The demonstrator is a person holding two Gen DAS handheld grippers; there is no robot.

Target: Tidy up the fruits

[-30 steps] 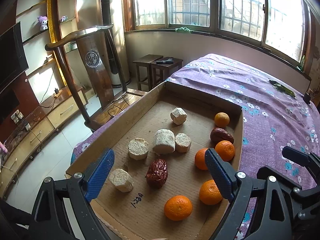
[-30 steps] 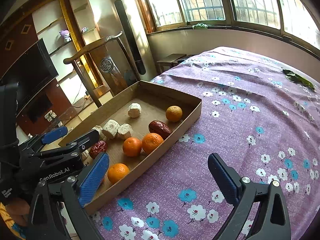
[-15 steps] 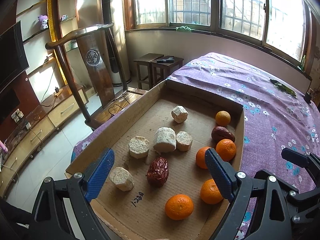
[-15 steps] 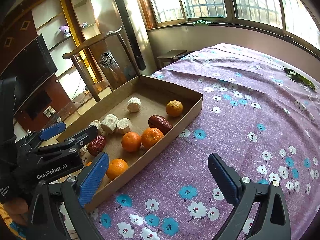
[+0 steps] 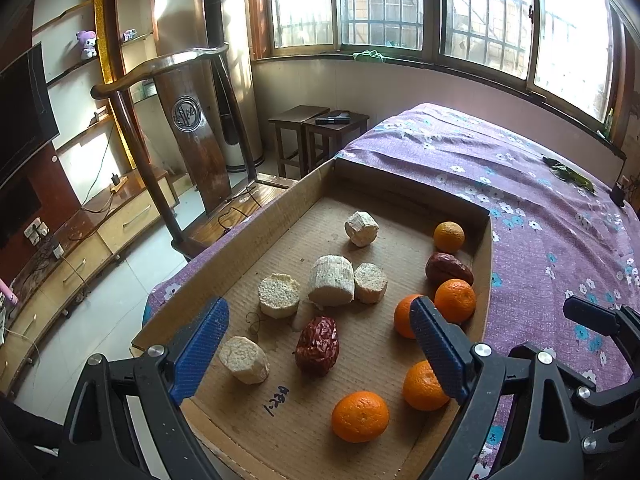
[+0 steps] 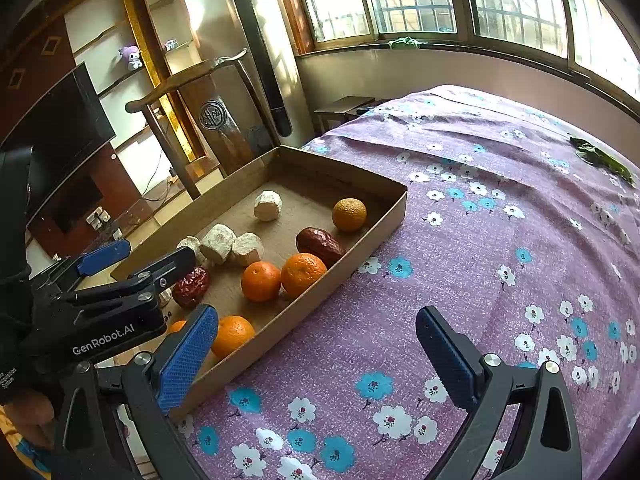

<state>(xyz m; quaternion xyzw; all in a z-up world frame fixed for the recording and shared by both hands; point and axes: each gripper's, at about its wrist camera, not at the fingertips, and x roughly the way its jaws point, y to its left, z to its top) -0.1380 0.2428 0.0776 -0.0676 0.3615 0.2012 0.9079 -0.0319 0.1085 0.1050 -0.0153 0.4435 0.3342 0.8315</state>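
A shallow cardboard tray (image 5: 276, 208) (image 6: 382, 224) lies on the bed. It holds several oranges (image 5: 360, 416) (image 6: 303, 274) along its right side, two red dates (image 5: 318, 345) (image 6: 320, 242) and several pale cylinder pieces (image 5: 331, 280) (image 6: 218, 243) in the middle and left. My left gripper (image 5: 318, 354) is open and empty, hovering over the tray's near end above one date. It also shows in the right wrist view (image 6: 136, 258). My right gripper (image 6: 316, 354) is open and empty over the bedspread, right of the tray.
The purple flowered bedspread (image 6: 500, 240) stretches right and back. A green leafy bit (image 6: 604, 160) lies far right. A wooden chair (image 5: 176, 120), two stools (image 5: 320, 136) and a TV cabinet (image 5: 80, 240) stand beyond the bed's left edge.
Both grippers stay open. The views shift only slightly; the tray and fruit keep their places.
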